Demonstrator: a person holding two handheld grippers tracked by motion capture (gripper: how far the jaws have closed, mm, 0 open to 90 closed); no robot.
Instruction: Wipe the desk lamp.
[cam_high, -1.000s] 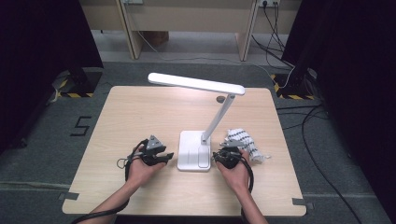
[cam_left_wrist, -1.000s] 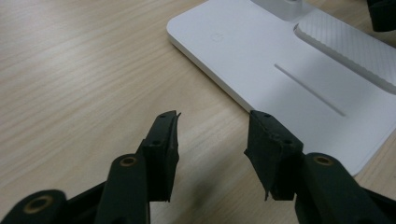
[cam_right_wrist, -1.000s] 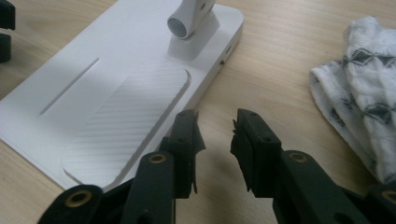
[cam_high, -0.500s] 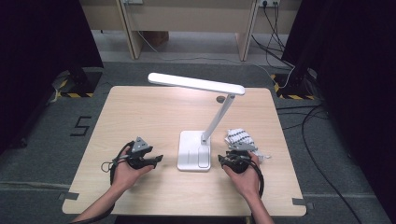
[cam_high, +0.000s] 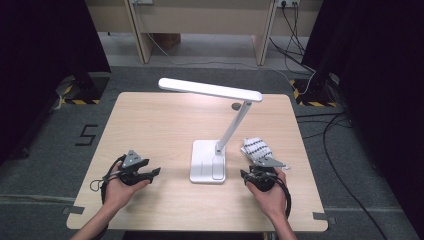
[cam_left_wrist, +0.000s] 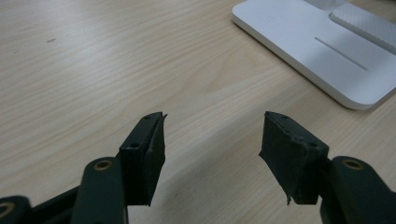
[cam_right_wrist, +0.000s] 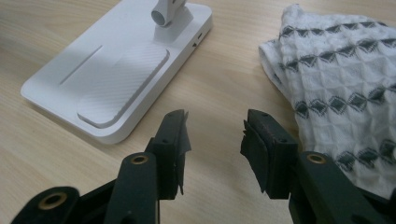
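Observation:
A white desk lamp stands mid-table, its flat base between my two grippers and its long head stretched out to the left above. A white cloth with dark diamond rows lies crumpled just right of the base. My left gripper rests low over the table left of the base, open and holding nothing, with the base's corner ahead to its right. My right gripper is open and bare, with the base ahead on its left and the cloth on its right.
The wooden table has a small dark round spot near its far edge. Cables trail on the floor at the right. Desk legs stand beyond the table.
My left gripper has drawn away to the left from the lamp base. My right gripper has shifted slightly right and toward the near edge. Lamp and cloth have not moved.

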